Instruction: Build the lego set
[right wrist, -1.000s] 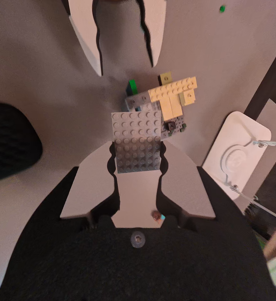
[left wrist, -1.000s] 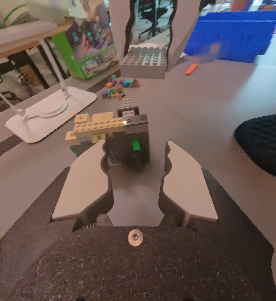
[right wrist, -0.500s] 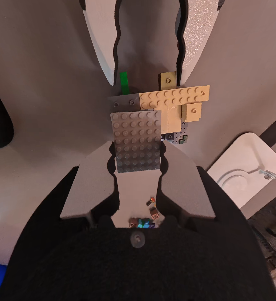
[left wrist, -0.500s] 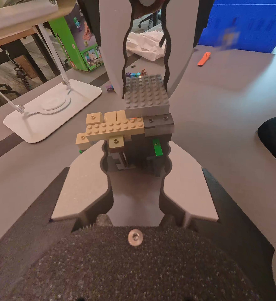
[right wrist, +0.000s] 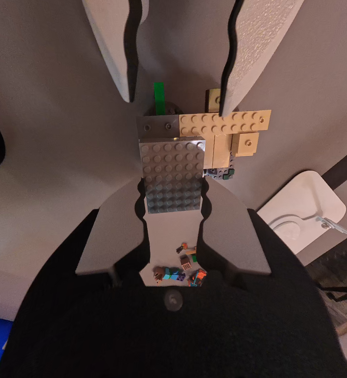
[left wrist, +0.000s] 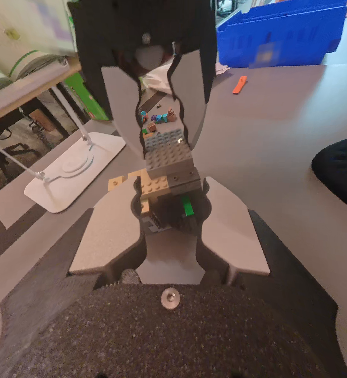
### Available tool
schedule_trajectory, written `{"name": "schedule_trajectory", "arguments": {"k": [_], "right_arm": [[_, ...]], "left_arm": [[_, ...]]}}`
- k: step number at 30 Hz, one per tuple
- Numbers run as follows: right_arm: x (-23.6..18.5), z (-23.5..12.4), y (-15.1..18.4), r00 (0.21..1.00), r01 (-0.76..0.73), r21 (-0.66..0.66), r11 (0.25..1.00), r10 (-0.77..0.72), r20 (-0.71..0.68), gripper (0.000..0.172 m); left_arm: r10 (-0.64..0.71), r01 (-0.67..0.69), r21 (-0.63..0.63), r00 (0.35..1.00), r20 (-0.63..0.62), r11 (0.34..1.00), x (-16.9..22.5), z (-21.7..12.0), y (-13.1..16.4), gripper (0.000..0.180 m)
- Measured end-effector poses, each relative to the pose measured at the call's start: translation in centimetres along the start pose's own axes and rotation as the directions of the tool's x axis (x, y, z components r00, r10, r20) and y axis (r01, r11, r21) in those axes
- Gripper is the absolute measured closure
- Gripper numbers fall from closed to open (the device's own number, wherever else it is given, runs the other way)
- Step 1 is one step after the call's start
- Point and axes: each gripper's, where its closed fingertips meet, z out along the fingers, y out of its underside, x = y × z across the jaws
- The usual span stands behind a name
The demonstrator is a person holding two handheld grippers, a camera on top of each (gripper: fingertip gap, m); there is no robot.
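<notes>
- The right gripper (right wrist: pixel 172 180) clamps a grey studded plate (right wrist: pixel 171 163), which has come down onto the brick model (left wrist: pixel 184 179) on the table (left wrist: pixel 270 163).
- The left gripper (left wrist: pixel 171 181) has moved in to straddle the model, jaws wide; whether its pads press cannot be told.

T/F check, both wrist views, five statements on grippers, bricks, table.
1. The right gripper grips a grey studded plate. True.
2. The grey plate lies flat on the table, clear of the brick model. False: it is up at the model's top.
3. An orange piece lies on the table. True.
4. The green strip is on the white stand base. False: it is on the model.
5. The left gripper straddles the model. True.
</notes>
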Motion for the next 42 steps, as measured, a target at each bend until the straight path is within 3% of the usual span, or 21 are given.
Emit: {"name": "schedule_trajectory", "arguments": {"k": [5, 13, 28, 30, 38, 42], "right_arm": [[0.1, 0.1, 0.1, 1.0, 0.021, -0.03, 0.999, -0.021, 0.004, 0.119], [0.1, 0.1, 0.1, 1.0, 0.024, -0.06, 0.998, -0.024, 0.007, 0.119], [0.0, -0.3, 0.3, 0.999, -0.039, -0.072, 0.997, 0.039, -0.008, 0.12], [0.0, -0.7, 0.4, 0.996, -0.087, -0.041, 0.995, 0.086, -0.018, 0.117], [-0.7, -1.0, 0.8, 0.968, -0.215, 0.127, 0.968, 0.229, -0.106, 0.117], [-1.0, -2.6, 0.3, 0.891, -0.406, 0.313, 0.858, 0.449, -0.074, 0.115]], "left_arm": [[0.022, -0.022, 0.003, 0.997, -0.08, 1.0, 0.8, 0.6, -1.0, 0.126], [0.11, -0.118, -0.061, 0.986, -0.127, 0.991, 1.3, 2.0, -0.2, 0.123], [0.17, -0.18, -0.108, 0.981, -0.095, 0.978, 1.1, 2.5, 0.6, 0.123], [0.214, -0.221, -0.097, 0.974, -0.072, 0.971, 1.0, 2.3, 0.3, 0.13], [0.238, -0.246, -0.114, 0.968, -0.076, 0.963, 1.3, 2.4, 0.3, 0.128], [0.253, -0.26, -0.121, 0.965, -0.069, 0.958, 1.3, 2.4, 0.4, 0.128]]}}
